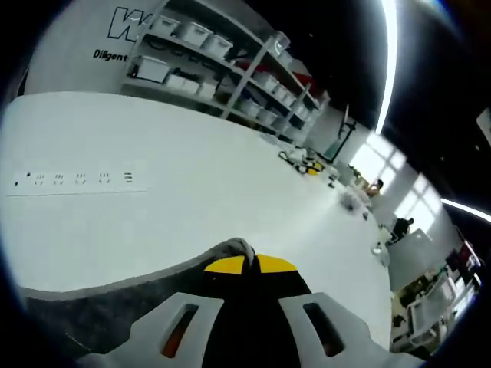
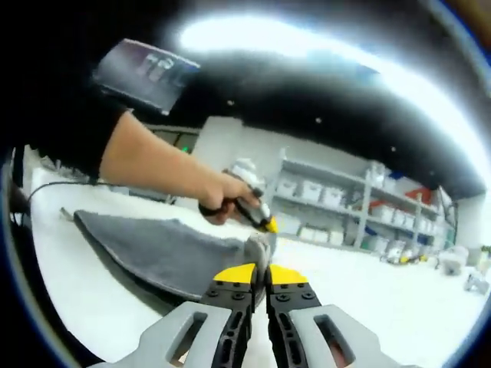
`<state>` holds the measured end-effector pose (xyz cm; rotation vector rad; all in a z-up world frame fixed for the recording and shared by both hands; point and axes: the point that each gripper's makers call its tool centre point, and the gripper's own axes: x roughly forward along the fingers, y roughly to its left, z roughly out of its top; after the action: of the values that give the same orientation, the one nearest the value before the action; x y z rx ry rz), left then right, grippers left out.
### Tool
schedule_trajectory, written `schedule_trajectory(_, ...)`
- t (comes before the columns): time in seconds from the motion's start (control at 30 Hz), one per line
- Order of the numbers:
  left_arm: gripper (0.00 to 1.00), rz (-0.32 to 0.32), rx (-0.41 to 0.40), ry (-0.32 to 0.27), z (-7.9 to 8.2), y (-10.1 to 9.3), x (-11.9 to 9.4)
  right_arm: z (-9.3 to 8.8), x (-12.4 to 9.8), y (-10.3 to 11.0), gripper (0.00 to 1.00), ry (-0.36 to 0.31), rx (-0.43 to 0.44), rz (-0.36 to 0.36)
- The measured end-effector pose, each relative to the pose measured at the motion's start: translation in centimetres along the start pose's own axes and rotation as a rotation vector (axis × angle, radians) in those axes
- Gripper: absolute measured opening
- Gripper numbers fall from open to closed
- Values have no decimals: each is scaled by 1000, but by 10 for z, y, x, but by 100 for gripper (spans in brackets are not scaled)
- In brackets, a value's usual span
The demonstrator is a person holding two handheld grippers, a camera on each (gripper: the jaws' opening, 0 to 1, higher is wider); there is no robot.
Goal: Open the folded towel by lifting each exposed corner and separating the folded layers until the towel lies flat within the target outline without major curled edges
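Pinching grey towel (image 2: 165,253) corners, left tool (image 1: 251,265) and right tool (image 2: 265,274).

Lab or workshop space. Long white counter (image 1: 192,176) with printed markings, metal shelving racks (image 1: 230,69) loaded with white storage bins (image 1: 192,32) along a wall with partial lettering (image 1: 123,23). Dark ceiling with strip lights (image 1: 389,61), big windows (image 1: 383,157) at the far end, small clutter (image 1: 307,162) on the counter.

White table (image 1: 192,192), storage shelves (image 1: 230,77), bright windows (image 1: 383,161).
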<state>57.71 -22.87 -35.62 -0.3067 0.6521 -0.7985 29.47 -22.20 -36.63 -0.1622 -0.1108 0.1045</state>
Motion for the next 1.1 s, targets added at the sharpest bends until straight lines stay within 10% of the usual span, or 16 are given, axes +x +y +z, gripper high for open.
schedule_trajectory(0.37,4,5,54,-16,-4,-10,15,-11,-8,-11,0,39,-32,-25)
schedule_trajectory(0.67,29,-31,76,-77,1,-14,20,-18,-13,-33,8,72,-78,-87)
schedule_trajectory(1.1,14,-19,89,-60,0,-10,19,-3,-5,-24,13,55,-77,-20)
